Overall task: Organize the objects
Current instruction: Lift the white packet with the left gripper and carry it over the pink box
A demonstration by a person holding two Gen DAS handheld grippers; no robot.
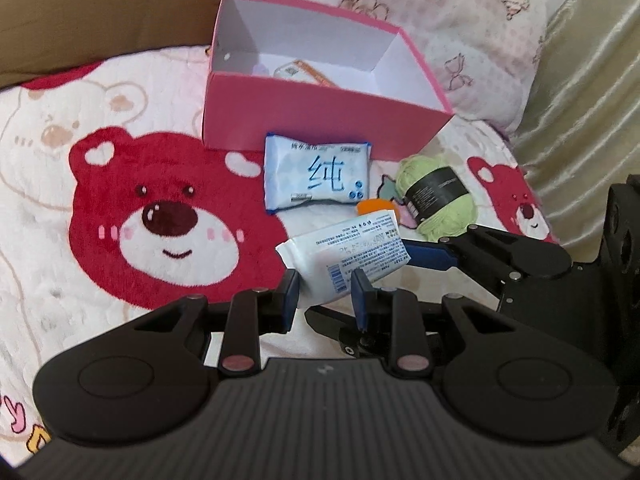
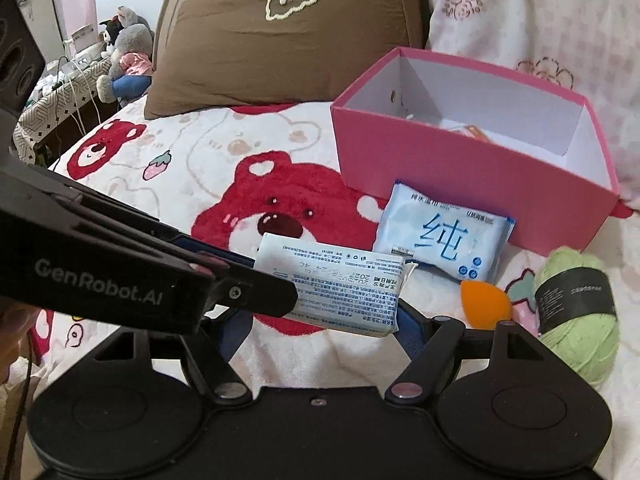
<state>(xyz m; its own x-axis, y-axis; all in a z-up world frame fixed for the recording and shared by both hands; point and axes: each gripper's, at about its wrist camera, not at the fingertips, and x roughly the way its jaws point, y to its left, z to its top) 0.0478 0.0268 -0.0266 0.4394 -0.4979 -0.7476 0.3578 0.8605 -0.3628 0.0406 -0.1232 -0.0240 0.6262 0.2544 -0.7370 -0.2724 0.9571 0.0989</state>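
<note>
A white wipes pack (image 1: 348,254) with printed text hangs above the bear blanket, held from both sides. My left gripper (image 1: 326,294) is shut on its near end. My right gripper (image 2: 324,328) spans the pack (image 2: 332,284) along its length, its blue pads (image 1: 432,254) pressed on it. Behind stands an open pink box (image 1: 320,116) (image 2: 460,184) with a small packet (image 1: 296,70) inside. In front of the box lie a blue wipes pack (image 1: 316,176) (image 2: 444,240), an orange sponge (image 1: 374,206) (image 2: 484,304) and a green yarn ball (image 1: 440,200) (image 2: 576,308).
Everything rests on a soft bed blanket (image 1: 160,220) printed with red bears. A brown pillow (image 2: 260,48) lies behind it, a floral pink pillow (image 1: 440,20) behind the box, and gold fabric (image 1: 580,100) at the right. Plush toys (image 2: 124,52) sit beyond the bed's far left.
</note>
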